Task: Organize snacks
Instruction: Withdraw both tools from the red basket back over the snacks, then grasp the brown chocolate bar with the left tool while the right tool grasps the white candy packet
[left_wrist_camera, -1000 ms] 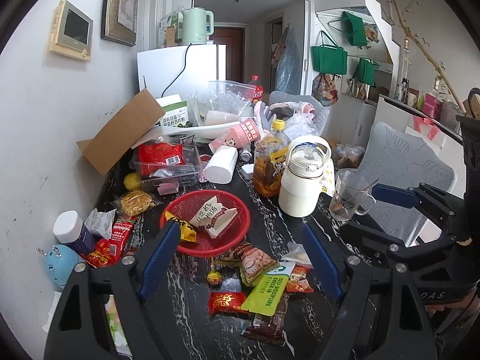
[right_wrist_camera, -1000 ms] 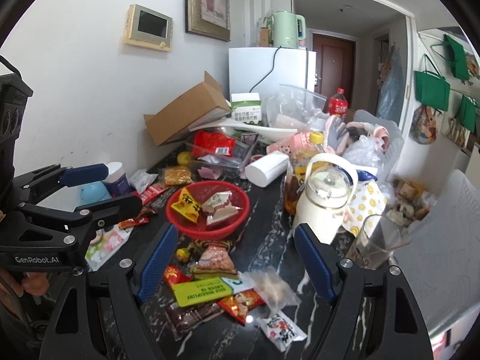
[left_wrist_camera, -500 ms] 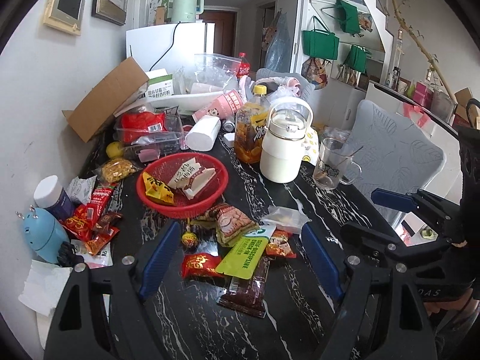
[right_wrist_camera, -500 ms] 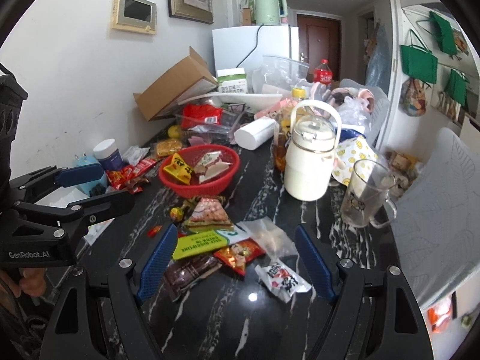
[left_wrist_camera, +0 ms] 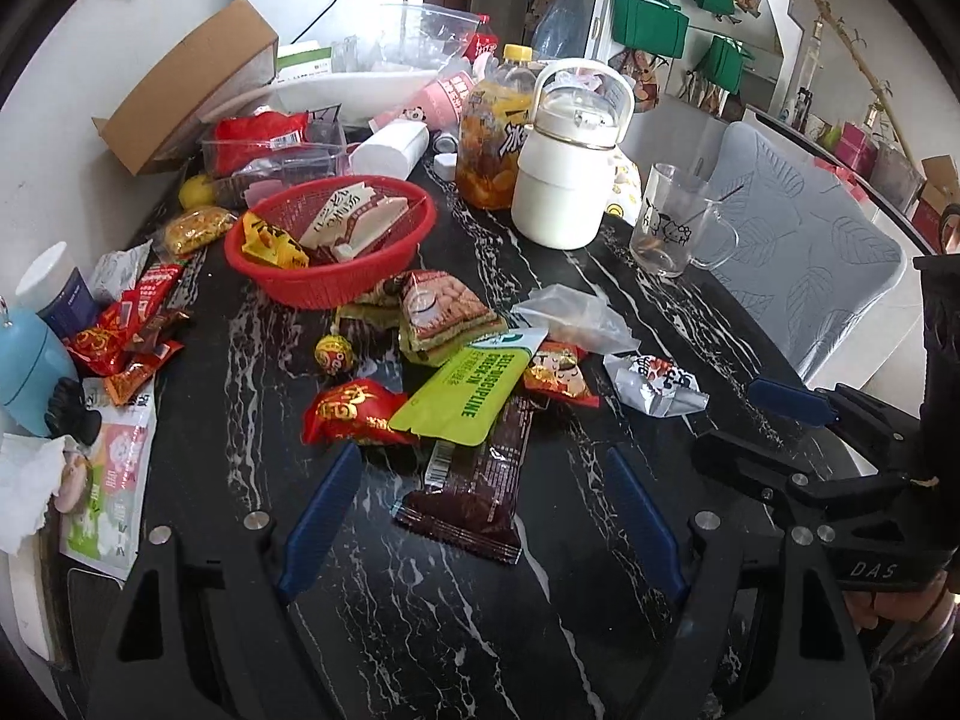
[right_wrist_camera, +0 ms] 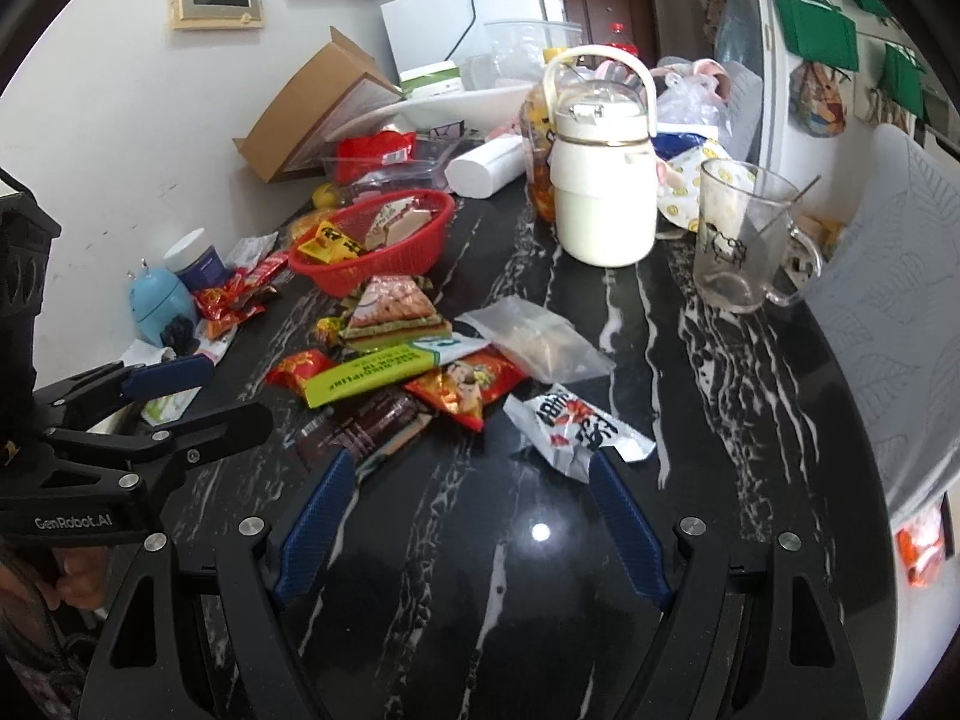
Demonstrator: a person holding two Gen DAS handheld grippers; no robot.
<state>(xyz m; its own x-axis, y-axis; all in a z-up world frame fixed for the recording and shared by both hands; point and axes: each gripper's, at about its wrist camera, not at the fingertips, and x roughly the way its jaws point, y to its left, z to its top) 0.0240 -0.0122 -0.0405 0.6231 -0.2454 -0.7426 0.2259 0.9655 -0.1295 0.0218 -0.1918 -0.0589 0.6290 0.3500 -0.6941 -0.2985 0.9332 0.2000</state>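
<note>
A red mesh basket (left_wrist_camera: 331,276) (right_wrist_camera: 384,267) holds a few snack packets on the black marble table. In front of it lies a loose pile: a dark brown bar (left_wrist_camera: 480,480) (right_wrist_camera: 366,426), a lime green packet (left_wrist_camera: 474,390) (right_wrist_camera: 372,373), a red packet (left_wrist_camera: 351,411), a triangular biscuit pack (left_wrist_camera: 444,312) (right_wrist_camera: 393,312) and a white-red packet (left_wrist_camera: 657,384) (right_wrist_camera: 576,426). My left gripper (left_wrist_camera: 480,474) is open and empty, with the brown bar between its fingers. My right gripper (right_wrist_camera: 471,480) is open and empty, just short of the white-red packet.
A white jug (left_wrist_camera: 567,180) (right_wrist_camera: 603,180), a glass mug (left_wrist_camera: 672,228) (right_wrist_camera: 741,234) and a juice bottle (left_wrist_camera: 495,138) stand behind the pile. More red packets (left_wrist_camera: 126,330), a blue gadget (left_wrist_camera: 30,372) and a cardboard box (left_wrist_camera: 186,84) line the left wall. A grey chair (left_wrist_camera: 810,252) is at the right.
Both grippers have dropped lower and tilted down toward the table, closing in on the snack pile. Both stay open. No snack has moved.
</note>
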